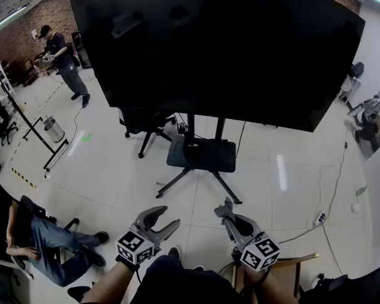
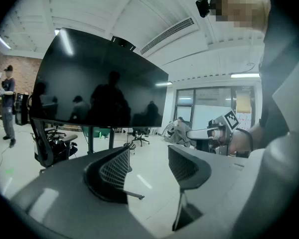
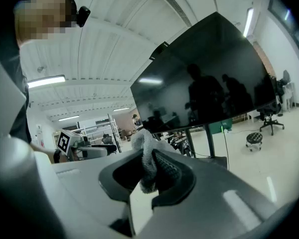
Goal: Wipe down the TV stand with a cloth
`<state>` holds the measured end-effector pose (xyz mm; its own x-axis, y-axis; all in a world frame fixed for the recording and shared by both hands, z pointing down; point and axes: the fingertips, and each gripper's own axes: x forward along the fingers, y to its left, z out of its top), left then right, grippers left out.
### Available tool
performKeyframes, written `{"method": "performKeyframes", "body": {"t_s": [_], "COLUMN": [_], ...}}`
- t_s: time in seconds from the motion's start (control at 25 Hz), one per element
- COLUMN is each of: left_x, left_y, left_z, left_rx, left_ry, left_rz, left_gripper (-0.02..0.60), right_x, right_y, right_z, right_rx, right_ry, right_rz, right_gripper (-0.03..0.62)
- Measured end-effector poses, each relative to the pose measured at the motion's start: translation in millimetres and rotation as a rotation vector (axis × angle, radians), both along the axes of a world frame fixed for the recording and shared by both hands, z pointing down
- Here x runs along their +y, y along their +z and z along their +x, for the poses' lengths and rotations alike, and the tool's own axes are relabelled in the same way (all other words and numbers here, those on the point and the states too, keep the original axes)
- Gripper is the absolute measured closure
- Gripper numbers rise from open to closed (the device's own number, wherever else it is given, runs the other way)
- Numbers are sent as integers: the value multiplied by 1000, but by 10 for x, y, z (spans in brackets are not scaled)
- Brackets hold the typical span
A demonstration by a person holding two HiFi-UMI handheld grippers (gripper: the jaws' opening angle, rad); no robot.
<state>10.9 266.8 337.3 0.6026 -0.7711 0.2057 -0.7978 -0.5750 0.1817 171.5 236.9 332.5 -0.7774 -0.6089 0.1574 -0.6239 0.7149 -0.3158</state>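
Observation:
The big black TV (image 1: 215, 43) stands on a wheeled stand with a black shelf (image 1: 201, 152) and splayed legs, on the white floor ahead of me. My left gripper (image 1: 168, 216) is held low in front of my body, open and empty; its own view shows the jaws wide apart (image 2: 147, 171) and aimed at the TV (image 2: 99, 83). My right gripper (image 1: 225, 206) is beside it, shut on a grey cloth (image 3: 145, 146) that sticks up between the jaws (image 3: 150, 163). Both grippers are well short of the stand.
A black office chair (image 1: 142, 122) sits behind the stand at its left. A person (image 1: 47, 242) is seated at lower left, another (image 1: 63, 59) stands far left near a metal bin (image 1: 53, 130). A cable and power strip (image 1: 318, 219) lie at right, by a wooden frame (image 1: 291, 261).

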Motion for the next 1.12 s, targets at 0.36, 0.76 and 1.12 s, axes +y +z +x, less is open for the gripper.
{"method": "performKeyframes", "body": {"t_s": [0.36,0.76,1.12], "left_x": [-504,-1434,-2006], "left_y": [125,311,473], "left_z": [-299,-852,-1233], "left_rx": [21,32,38], "left_ry": [-10,58,108], "left_rz": [-9,-35,-60], "left_gripper": [314,315,314], "right_x": [-510,-1582,-2498], "right_y": [113,243,546], "right_z": [-298,-929,-1471], "right_rx": [10,56,82], "right_ry": [-4,58,112], "right_rz": [-16,-39,-76], "right_gripper": [553,553,553]}}
